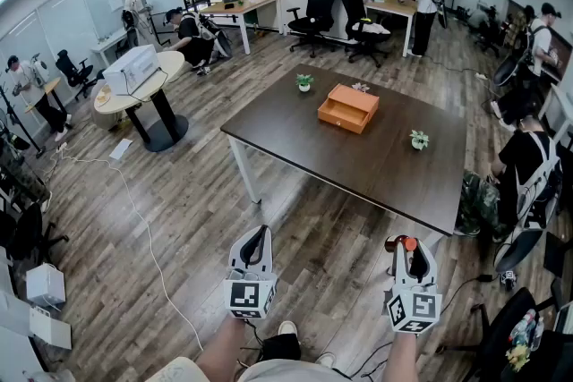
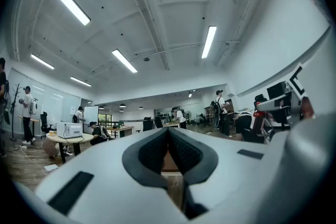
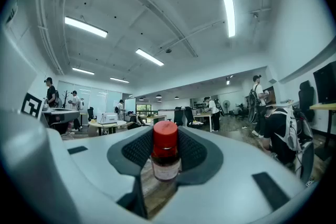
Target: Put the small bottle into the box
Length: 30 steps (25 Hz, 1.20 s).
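A small bottle (image 3: 166,153) with a red cap and dark contents stands upright between the jaws of my right gripper (image 3: 167,157), which is shut on it; its red cap (image 1: 408,243) also shows in the head view at the tip of that gripper (image 1: 405,251). My left gripper (image 1: 255,246) hangs at the lower middle, shut with nothing in it (image 2: 168,152). An orange box (image 1: 347,108) with a drawer front lies on the dark table (image 1: 376,165) well ahead of both grippers.
Two small potted plants (image 1: 304,82) (image 1: 418,140) stand on the table. A round table with a white printer (image 1: 131,69) is at the left. Office chairs, desks and several people fill the back and right side. A seated person (image 1: 524,179) is by the table's right end.
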Tool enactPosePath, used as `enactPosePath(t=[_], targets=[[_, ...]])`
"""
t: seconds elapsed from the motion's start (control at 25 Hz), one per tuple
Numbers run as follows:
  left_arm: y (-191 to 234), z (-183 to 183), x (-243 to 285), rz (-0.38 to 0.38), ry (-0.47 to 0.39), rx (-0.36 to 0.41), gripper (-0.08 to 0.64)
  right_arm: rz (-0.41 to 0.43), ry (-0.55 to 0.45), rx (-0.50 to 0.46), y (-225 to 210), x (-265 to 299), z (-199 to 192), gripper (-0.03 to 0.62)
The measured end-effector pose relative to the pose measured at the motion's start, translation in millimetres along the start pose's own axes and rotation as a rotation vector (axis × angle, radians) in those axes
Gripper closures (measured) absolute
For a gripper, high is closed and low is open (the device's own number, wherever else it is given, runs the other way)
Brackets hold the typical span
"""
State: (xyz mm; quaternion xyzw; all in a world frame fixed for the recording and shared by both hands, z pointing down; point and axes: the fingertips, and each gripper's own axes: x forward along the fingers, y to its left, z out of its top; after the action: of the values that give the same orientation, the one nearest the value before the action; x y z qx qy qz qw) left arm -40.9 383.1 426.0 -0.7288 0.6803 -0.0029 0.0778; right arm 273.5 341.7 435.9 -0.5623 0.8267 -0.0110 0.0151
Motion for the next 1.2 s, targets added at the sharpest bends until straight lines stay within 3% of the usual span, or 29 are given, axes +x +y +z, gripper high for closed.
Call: enactPosePath(t=[0.56,1.2], targets=[[-63.3,7.3,-76.1,0.053,0.015,0.014,0.557,0.062,-0.011,-0.029,-16.9,-81.3,-4.5,0.456],[-75.4,3.9,-59.6,0.051,0.020,0.005,0.557,0.077,-0.014,-0.015,-33.3,-70.8,-7.8,0.454]])
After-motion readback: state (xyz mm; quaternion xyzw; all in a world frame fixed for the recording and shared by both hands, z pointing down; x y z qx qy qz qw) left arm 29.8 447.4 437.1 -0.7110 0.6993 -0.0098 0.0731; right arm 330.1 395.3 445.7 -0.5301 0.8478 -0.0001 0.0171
